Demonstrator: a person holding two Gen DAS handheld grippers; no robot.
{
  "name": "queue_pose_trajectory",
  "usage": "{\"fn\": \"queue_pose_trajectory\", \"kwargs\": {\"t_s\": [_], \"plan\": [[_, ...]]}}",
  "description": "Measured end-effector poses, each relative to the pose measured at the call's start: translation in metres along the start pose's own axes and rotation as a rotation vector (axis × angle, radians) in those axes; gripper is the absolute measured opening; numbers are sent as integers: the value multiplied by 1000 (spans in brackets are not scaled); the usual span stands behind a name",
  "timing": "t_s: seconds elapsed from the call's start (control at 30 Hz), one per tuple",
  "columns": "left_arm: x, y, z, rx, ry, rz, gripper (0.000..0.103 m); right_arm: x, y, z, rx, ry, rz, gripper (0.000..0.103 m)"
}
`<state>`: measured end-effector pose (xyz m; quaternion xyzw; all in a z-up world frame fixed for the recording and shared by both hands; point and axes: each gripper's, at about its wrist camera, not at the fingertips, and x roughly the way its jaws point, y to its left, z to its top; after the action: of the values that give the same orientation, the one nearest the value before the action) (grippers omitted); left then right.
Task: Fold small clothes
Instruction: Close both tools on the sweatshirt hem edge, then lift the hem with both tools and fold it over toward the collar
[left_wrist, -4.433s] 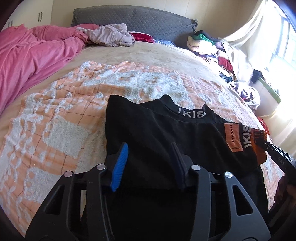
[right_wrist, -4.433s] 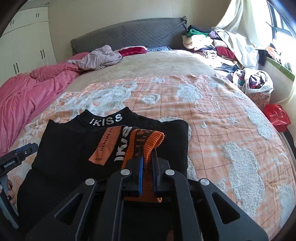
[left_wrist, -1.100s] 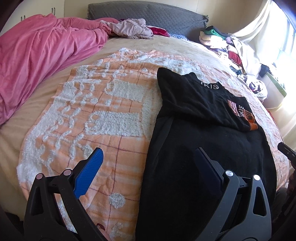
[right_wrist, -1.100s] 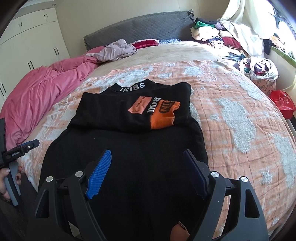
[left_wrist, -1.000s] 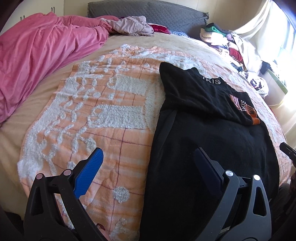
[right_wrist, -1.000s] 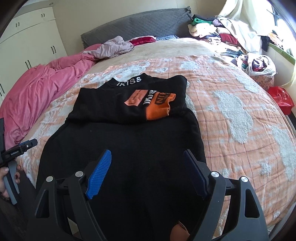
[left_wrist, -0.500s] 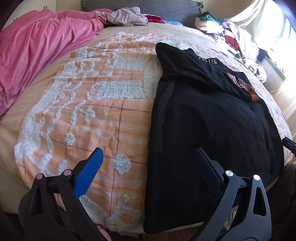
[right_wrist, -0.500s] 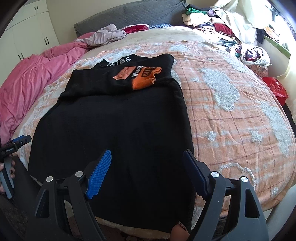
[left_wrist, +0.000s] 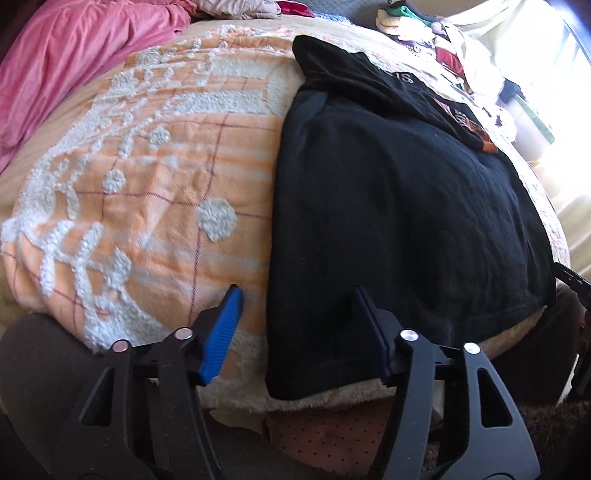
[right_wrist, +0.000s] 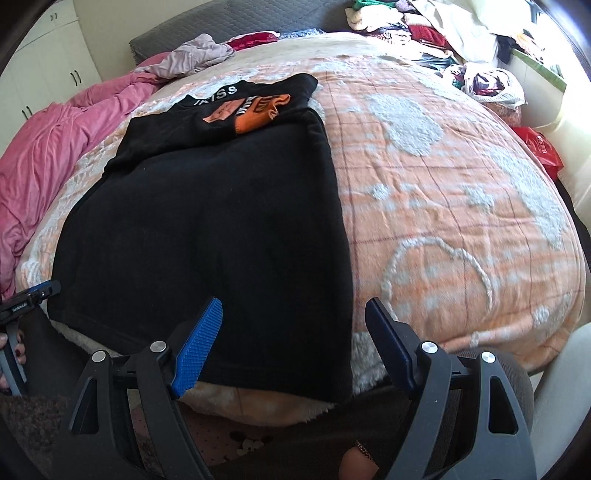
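Note:
A black sweater lies flat on the orange and white blanket, its hem hanging over the bed's near edge. Both sleeves are folded across the chest, and an orange cuff lies under the white-lettered collar. It also shows in the left wrist view. My left gripper is open and empty, straddling the hem's left corner. My right gripper is open and empty, straddling the hem's right corner. The left gripper shows at the left edge of the right wrist view.
A pink duvet is bunched along the bed's left side. A pile of clothes sits at the far right beside a red bag. A mauve garment lies by the grey headboard.
Both grippers have drawn back from the folded sleeves to the sweater's hem at the bed's near edge. The right gripper let go of the orange cuff. Both now stand open.

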<state>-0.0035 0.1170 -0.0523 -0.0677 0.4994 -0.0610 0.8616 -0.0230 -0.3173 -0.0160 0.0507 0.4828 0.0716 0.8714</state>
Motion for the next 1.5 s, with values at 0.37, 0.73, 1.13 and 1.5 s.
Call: {"fn": "queue_pose_trajectory", "kwargs": {"t_s": [0.37, 0.73, 1.13, 1.5], "plan": [[2, -2, -12, -1, 19, -24, 44, 0, 6, -9, -60, 81, -9, 79], [0, 2, -17, -19, 12, -51, 44, 20, -4, 7, -115, 180, 82, 43], [1, 13, -12, -99, 21, -101, 37, 23, -11, 5, -100, 162, 137, 27], [-25, 9, 4, -98, -41, -156, 3, -25, -8, 31, -64, -85, 252, 7]]}}
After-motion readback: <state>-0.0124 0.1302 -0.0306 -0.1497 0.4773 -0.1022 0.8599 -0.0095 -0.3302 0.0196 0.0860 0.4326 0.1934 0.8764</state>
